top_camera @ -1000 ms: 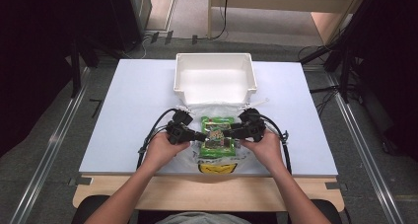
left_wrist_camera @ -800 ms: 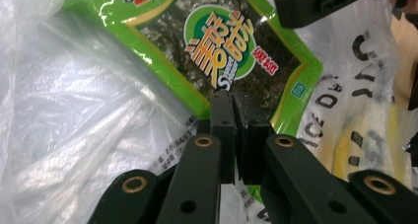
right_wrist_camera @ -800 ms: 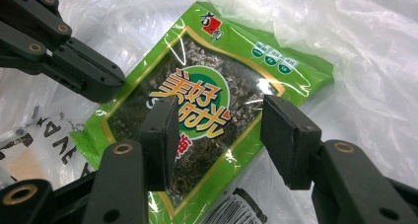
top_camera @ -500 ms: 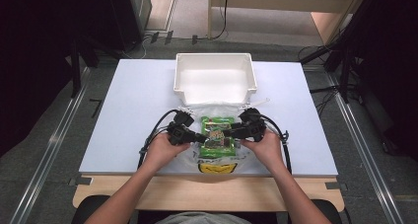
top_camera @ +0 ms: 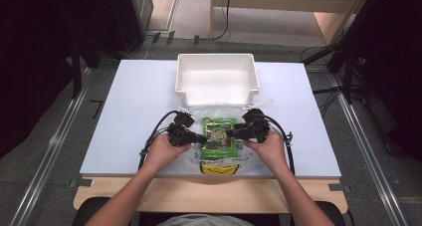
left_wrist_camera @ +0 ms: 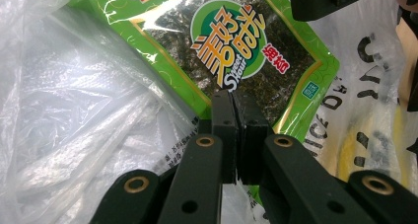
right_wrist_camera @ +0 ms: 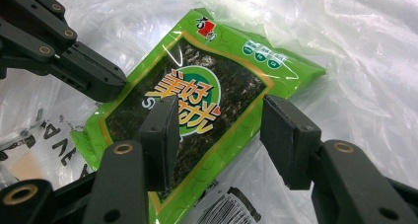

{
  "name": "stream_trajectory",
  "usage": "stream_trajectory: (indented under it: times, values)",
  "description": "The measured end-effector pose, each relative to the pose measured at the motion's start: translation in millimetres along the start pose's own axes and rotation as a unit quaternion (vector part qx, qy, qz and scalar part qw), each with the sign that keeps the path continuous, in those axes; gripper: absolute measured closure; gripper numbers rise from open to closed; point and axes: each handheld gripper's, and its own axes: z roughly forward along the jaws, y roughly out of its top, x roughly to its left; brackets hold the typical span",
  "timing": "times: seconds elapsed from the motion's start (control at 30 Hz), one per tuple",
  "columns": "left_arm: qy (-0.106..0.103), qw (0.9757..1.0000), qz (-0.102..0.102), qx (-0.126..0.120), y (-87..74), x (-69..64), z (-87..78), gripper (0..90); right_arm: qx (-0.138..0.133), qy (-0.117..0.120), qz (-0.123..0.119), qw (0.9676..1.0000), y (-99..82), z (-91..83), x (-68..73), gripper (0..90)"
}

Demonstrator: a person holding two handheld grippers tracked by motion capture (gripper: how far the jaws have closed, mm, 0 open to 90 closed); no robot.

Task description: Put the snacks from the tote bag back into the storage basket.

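Centrally on the near half of the white tabletop [top_camera: 124, 116], a green seaweed snack packet [top_camera: 219, 135] is seen lying on a crumpled clear plastic bag [top_camera: 219, 161], which carries black lettering and a yellow print near the tabletop's front edge. Behind the packet, a white rectangular bin [top_camera: 217, 79] is set toward the far side of the tabletop, its near rim just beside the bag's upper edge.

The left tool [top_camera: 199, 138] is held at the packet's left edge by the person's left hand [top_camera: 164, 151]. In the left gripper view its jaws are seen pressed together, with the packet's lower edge meeting them; whether film is actually pinched between them cannot be told with certainty, though the edge appears clamped.

The right tool [top_camera: 238, 133] is held at the packet's right side by the right hand [top_camera: 268, 149]. In the right gripper view its jaws are seen spread wide, one jaw over the packet's printed face and the other over the clear bag just beyond the packet's edge; nothing is gripped. Black cables are seen trailing from both tools across the tabletop.
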Motion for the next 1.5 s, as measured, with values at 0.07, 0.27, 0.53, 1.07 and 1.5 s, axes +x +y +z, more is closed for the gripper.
stream_trajectory:
  times: [0.07,0.27,0.53,1.07,1.5]
  values:
    - [0.001,1.0,0.0,0.0,-0.1,0.4,-0.1,89.7,0.0,0.0,0.0,1.0,0.1,-0.4,0.4,50.6]
    - [0.005,1.0,0.005,0.002,-0.4,0.2,-0.2,90.0,-0.003,0.0,0.0,1.0,0.1,-1.1,1.1,50.5]
    - [0.002,1.0,0.002,0.002,-0.9,2.1,0.3,90.0,-0.005,0.0,-0.006,1.0,0.3,-1.9,1.7,50.1]
    - [0.002,1.0,0.005,-0.004,-2.1,0.3,4.9,90.0,0.01,0.007,-0.003,0.9999,-0.2,7.2,4.8,42.5]
    - [-0.005,1.0,0.0,-0.003,-2.2,2.0,5.7,90.0,0.027,0.037,0.021,0.9987,1.6,21.0,4.6,39.0]
